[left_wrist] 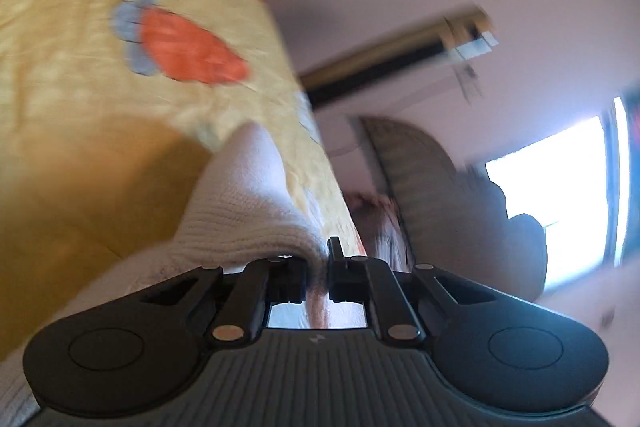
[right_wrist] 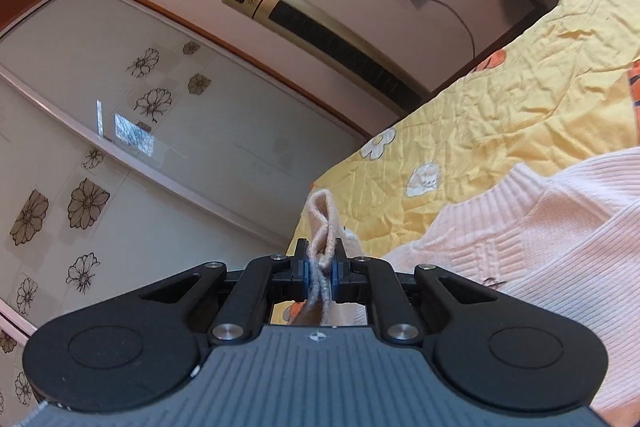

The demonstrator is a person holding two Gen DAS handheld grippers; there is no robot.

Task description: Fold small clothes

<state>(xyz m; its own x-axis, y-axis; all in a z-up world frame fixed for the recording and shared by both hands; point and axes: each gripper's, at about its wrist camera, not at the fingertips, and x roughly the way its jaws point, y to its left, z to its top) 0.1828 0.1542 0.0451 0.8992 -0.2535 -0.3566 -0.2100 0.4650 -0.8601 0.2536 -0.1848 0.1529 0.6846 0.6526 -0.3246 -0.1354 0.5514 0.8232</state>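
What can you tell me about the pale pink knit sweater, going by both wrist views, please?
The pale pink knit sweater is a soft ribbed garment with a wide ribbed band and a cable-like panel. Most of it lies spread on the yellow quilt. The right gripper is shut on a doubled fold of its edge, which sticks up between the pads. In the blurred left view the left gripper is closed on another bunched part, lifted into a peak.

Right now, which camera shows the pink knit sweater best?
Right wrist: the pink knit sweater lies sharp on the yellow quilt, ribbed collar visible. Left wrist shows only a blurred bunched fold near the jaws.
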